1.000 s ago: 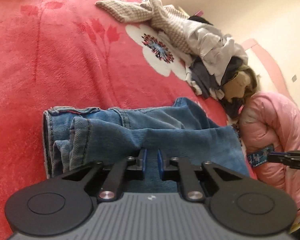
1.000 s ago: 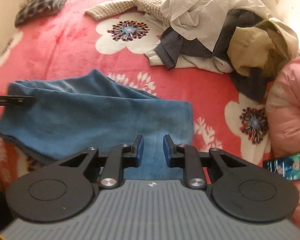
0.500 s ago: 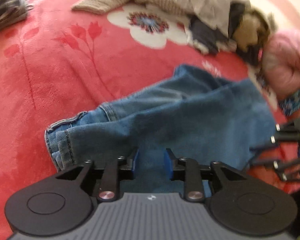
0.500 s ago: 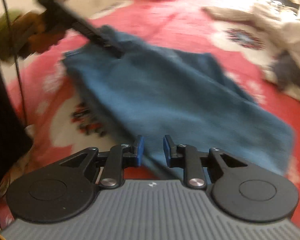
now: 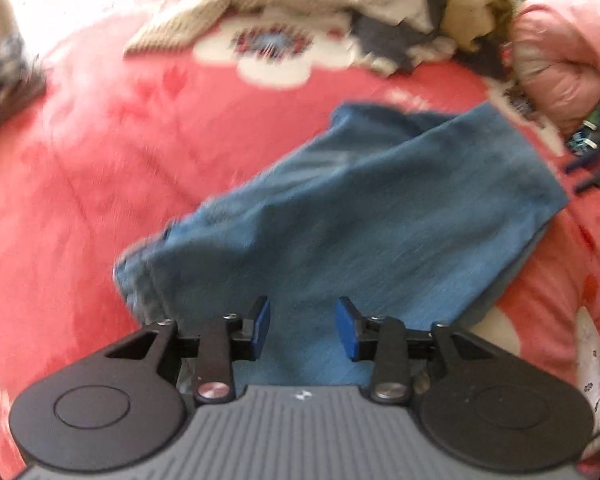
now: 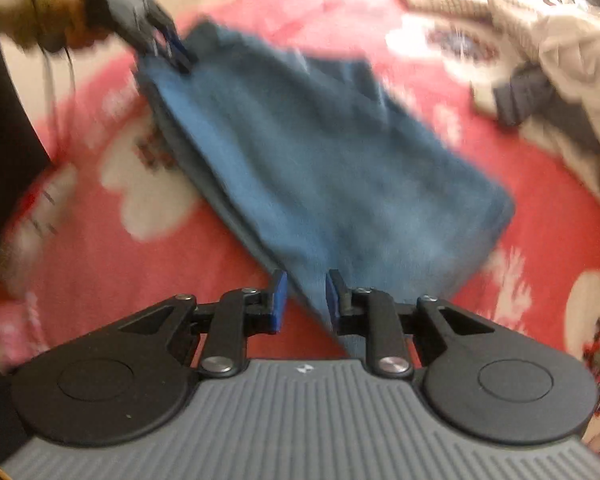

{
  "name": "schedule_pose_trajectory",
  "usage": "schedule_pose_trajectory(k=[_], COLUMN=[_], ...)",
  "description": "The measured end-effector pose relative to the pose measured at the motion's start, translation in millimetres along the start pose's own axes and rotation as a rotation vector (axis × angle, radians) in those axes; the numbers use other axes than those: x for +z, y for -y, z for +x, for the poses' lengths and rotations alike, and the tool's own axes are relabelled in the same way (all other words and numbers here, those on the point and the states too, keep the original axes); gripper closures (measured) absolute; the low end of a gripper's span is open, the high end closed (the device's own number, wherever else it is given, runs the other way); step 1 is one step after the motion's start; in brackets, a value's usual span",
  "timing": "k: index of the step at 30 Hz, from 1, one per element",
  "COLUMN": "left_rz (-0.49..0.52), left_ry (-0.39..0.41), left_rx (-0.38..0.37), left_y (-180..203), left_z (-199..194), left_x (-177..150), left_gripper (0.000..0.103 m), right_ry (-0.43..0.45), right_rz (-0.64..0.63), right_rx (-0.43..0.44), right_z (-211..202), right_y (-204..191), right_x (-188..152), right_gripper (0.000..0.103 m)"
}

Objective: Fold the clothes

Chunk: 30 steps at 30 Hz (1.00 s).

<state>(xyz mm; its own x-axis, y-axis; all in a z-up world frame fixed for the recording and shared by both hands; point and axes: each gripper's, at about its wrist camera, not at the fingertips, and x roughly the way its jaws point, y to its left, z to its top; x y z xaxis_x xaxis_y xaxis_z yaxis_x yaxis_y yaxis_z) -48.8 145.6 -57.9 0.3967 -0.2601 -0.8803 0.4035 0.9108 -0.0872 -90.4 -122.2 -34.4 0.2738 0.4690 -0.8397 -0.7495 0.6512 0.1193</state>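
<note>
Folded blue jeans (image 5: 360,208) lie on a red floral blanket (image 5: 80,160); they also show in the right wrist view (image 6: 320,168). My left gripper (image 5: 303,326) is open, its blue pads over the near edge of the jeans with denim between them. It also shows in the right wrist view (image 6: 168,46) at the jeans' far corner. My right gripper (image 6: 305,300) is open a little, its pads either side of the jeans' near corner. It also appears at the right edge of the left wrist view (image 5: 592,152).
A pile of unfolded clothes (image 5: 380,12) lies at the back of the bed, seen too in the right wrist view (image 6: 552,64). A pink padded jacket (image 5: 560,52) lies at the right. A dark patterned garment (image 5: 4,76) lies at the far left.
Both views swung round and are blurred by motion. My left gripper's jaws have opened wider over the jeans. My right gripper has shifted to the jeans' near corner.
</note>
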Motion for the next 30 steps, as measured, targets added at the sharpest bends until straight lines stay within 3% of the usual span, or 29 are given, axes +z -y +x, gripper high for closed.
schedule_pose_trajectory(k=[4,6,9,16,25,28,30], left_rz=[0.002,0.002,-0.031,0.024,0.065,0.012,-0.010], left_ry=[-0.001,-0.027,-0.026,0.082,0.143,0.151,0.140], left_rx=[0.035,0.057,0.042,-0.017,-0.063,-0.106,-0.138], left_y=[-5,-12,-16,-6,13,9,5], left_z=[9,19,12,2,59,85,99], left_x=[-3,-10,-7,25,82,104,113], left_gripper=[0.064,0.071,0.070,0.065,0.065,0.065,0.063], right_ry=[0.022,-0.007,-0.034,0.125,0.277,0.238,0.148], right_rz=[-0.021,0.032,0.109,0.127,0.137,0.189,0.214], right_rx=[-0.053,-0.093,-0.138,-0.109,0.006,0.048,0.018], right_z=[18,32,44,22,77,101,128], right_y=[20,41,67,61,71,75,75], right_x=[13,0,-17,21,96,110,113], right_gripper=[0.083,0.084,0.084,0.083,0.083,0.083,0.084])
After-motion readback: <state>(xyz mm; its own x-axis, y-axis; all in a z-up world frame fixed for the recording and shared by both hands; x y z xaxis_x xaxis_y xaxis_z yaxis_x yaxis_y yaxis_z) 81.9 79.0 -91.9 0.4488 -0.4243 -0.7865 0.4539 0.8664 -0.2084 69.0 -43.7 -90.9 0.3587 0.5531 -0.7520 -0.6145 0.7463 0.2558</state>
